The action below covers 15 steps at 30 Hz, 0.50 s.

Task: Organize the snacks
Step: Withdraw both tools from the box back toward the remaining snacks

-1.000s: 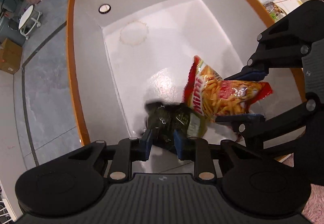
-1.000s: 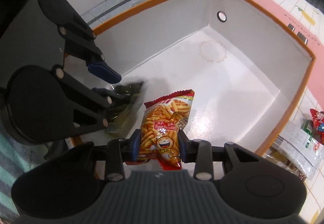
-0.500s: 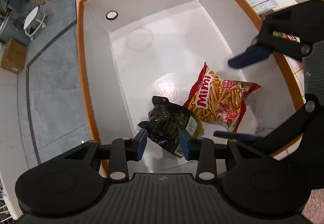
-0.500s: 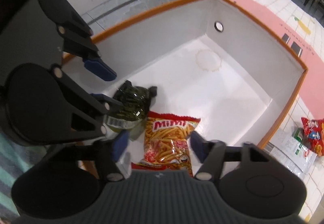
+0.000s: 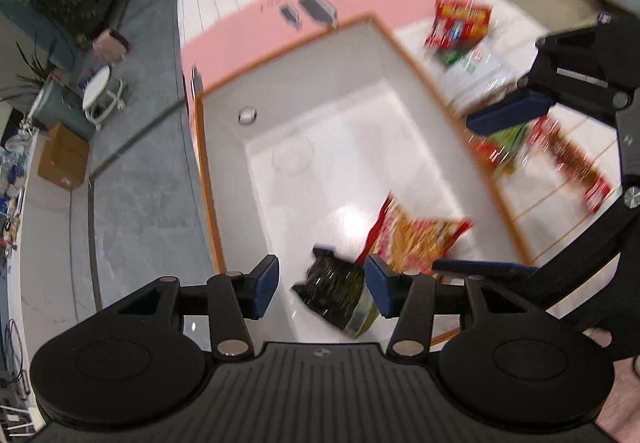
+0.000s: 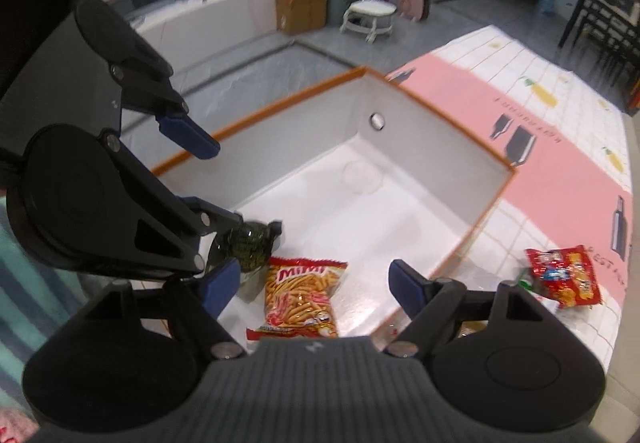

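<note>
A white box with an orange rim (image 5: 208, 183) (image 6: 260, 111) holds two snacks on its floor. A dark green packet (image 5: 336, 291) (image 6: 250, 239) lies near the front corner. Beside it lies a red and orange Mimi stick-snack bag (image 5: 416, 239) (image 6: 300, 295). My left gripper (image 5: 322, 281) (image 6: 208, 179) hangs above the dark packet, jaws opening, pads clear of it. My right gripper (image 6: 314, 279) (image 5: 492, 191) hovers over the Mimi bag, jaws opening wide, nothing pressed between them. The left wrist view is blurred.
Several loose snack packets (image 5: 460, 23) (image 6: 560, 275) lie on the pink and white tiled tablecloth (image 6: 560, 183) to the right of the box. Beyond the box's far side is grey floor with a white stool (image 5: 102, 91) (image 6: 368, 13) and cardboard boxes.
Both grippers let go of their packets, which now lie on the box floor. Both jaws spread wider and both grippers rose away from the box.
</note>
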{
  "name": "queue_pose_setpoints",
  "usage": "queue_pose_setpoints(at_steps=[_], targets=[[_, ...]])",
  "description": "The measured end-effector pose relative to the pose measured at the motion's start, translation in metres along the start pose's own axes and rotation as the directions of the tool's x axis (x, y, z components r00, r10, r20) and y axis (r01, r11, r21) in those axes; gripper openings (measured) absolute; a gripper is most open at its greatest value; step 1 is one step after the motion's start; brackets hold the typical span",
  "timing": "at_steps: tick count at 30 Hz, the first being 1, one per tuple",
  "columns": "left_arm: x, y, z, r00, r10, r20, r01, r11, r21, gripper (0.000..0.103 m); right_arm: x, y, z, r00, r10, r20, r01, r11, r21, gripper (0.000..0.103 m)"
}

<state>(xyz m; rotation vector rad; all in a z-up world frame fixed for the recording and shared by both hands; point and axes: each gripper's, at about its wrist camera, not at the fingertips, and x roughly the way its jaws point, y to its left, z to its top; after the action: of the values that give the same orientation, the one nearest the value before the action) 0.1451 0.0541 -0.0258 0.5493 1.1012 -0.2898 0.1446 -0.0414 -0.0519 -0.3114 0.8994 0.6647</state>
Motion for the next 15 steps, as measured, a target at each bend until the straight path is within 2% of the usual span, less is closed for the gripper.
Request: queue_pose_setpoints(at_steps=[5, 8, 11, 15], targets=[[-0.030, -0.021, 0.006, 0.994, -0.010, 0.111, 0.013, 1.000, -0.026, 0.060, -0.041, -0.011, -0.020, 0.994, -0.047, 0.103, 0.042, 0.998, 0.051, 0.080], [-0.045, -0.035, 0.009, 0.986, -0.038, 0.164, 0.047, 0.998, -0.050, 0.062, -0.064, -0.021, -0.038, 0.983, -0.096, 0.155, 0.082, 0.992, 0.097, 0.088], [-0.050, -0.054, 0.014, 0.979, -0.044, 0.197, 0.056, 0.997, -0.054, 0.062, -0.083, -0.033, -0.059, 0.969, -0.150, 0.195, 0.121, 0.981, 0.154, 0.088], [-0.044, -0.086, 0.024, 0.973, -0.083, 0.216, 0.085, 0.996, -0.002, 0.062, -0.093, -0.053, -0.094, 0.951, -0.230, 0.209, 0.179, 0.955, 0.237, 0.088]])
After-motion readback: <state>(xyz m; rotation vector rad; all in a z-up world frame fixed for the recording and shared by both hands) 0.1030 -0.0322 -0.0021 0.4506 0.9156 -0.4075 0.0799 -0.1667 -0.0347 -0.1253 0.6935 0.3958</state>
